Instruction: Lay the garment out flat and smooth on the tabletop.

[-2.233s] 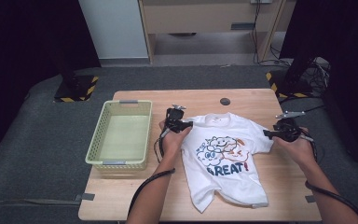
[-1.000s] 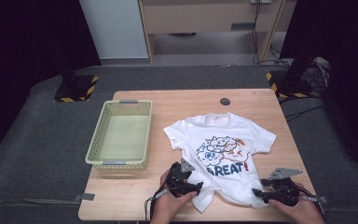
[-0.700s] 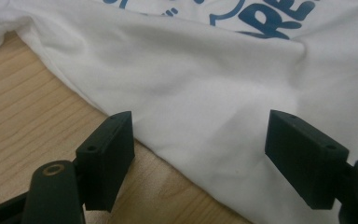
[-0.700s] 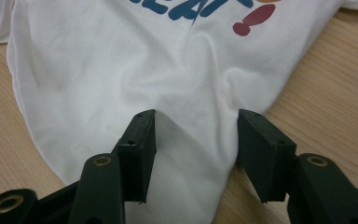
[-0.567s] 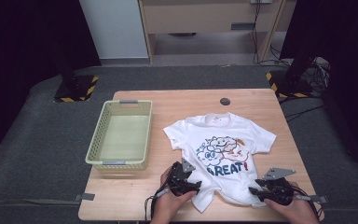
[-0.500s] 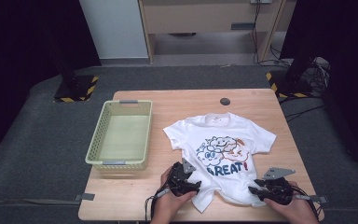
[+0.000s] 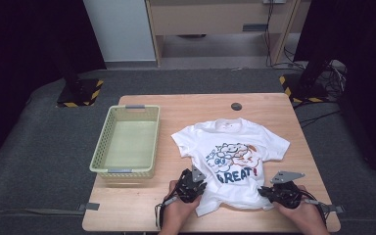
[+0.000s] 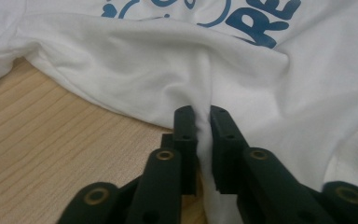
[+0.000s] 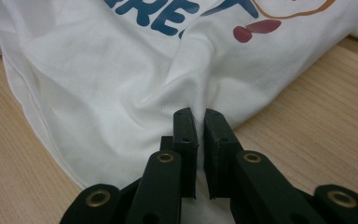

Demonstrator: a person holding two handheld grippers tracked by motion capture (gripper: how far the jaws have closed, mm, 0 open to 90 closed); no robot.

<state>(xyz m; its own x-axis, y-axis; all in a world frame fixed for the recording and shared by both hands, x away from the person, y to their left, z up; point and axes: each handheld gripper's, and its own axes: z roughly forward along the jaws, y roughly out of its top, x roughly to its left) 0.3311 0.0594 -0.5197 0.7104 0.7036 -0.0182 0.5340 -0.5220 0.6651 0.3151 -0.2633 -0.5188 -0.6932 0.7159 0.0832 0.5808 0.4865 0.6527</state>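
Nearest me, the left gripper (image 7: 192, 183) and right gripper (image 7: 283, 192) have just clamped onto the near hem of the white T-shirt (image 7: 232, 156), each pinching a fold of cloth. The shirt lies flat on the wooden table (image 7: 186, 110), its blue print reading "GREAT!". Farther left sits a pale green basket (image 7: 127, 142).

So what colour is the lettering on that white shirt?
Blue, with a red exclamation mark, on the T-shirt; clearest in the high view.
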